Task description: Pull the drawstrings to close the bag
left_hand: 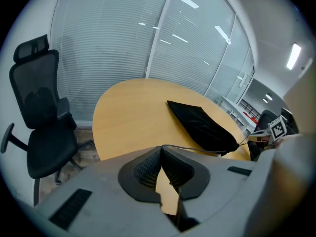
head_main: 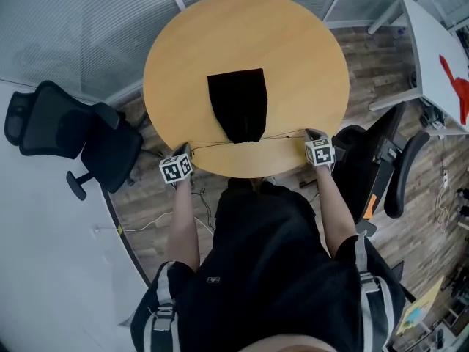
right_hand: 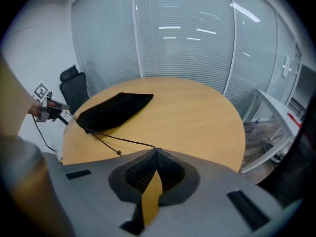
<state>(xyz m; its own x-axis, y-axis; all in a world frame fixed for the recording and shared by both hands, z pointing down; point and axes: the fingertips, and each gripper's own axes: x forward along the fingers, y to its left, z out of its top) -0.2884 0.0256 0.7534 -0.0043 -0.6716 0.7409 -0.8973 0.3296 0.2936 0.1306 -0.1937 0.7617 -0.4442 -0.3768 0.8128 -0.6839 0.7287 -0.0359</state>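
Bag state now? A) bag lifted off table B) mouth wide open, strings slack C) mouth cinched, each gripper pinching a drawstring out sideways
C: the black drawstring bag lies on the round table with its mouth gathered, and drawstrings run from it into the shut left gripper and right gripper.

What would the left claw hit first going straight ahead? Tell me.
Probably the bare tabletop, beside the black bag. The left claw, shut on a drawstring, seems aimed slightly down, though depth is unclear.

black bag (head_main: 237,103), tan table (head_main: 293,57) — drawstrings (head_main: 212,144) seemingly dark.
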